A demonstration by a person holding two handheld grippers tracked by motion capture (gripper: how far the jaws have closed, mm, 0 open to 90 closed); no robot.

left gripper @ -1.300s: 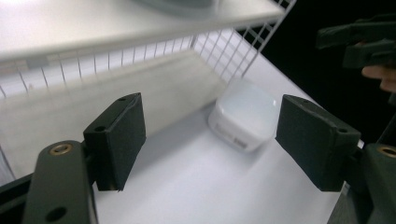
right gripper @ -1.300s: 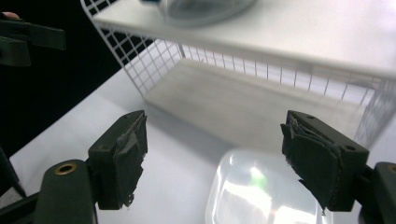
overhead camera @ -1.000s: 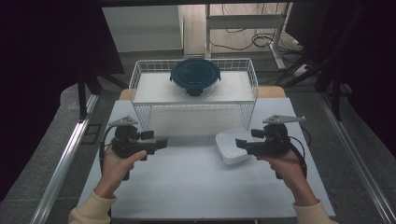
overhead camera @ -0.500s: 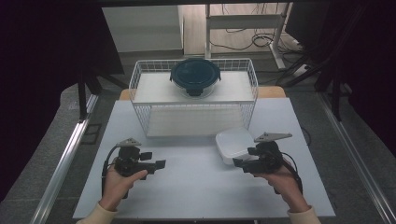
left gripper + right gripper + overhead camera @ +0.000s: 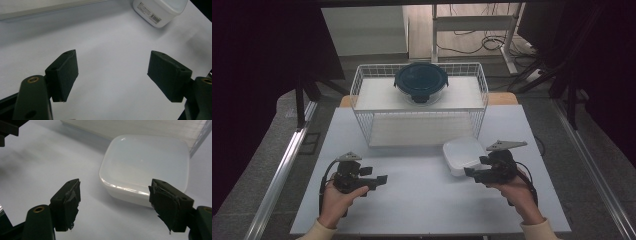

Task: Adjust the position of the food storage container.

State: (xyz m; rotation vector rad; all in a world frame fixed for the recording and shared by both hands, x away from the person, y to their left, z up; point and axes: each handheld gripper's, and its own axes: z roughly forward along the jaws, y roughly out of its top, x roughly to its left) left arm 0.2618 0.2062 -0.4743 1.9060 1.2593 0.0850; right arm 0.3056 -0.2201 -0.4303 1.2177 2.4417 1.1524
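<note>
A white, rounded-square plastic container [image 5: 459,154] lies on the white table [image 5: 422,210], right of centre. In the right gripper view the container [image 5: 145,167] sits just ahead of the jaws and a little to their right. My right gripper [image 5: 469,172] is open and empty, with its tips just short of the container's near side. In its own view the right gripper [image 5: 115,200] shows a wide gap. My left gripper [image 5: 381,180] is low over the table at the left, open and pointing right. The left gripper [image 5: 112,72] holds nothing, and the container [image 5: 160,11], with a barcode label, lies farther off.
A white wire basket [image 5: 362,80] stands at the back of the table. A round glass container with a dark blue lid [image 5: 421,82] rests on its upper white shelf. Bare table surface lies between the two grippers. Dark floor and metal rails flank the table.
Both hands have drawn back toward the person and sunk lower over the table. The right gripper now points at the near side of the white container. Both stay open.
</note>
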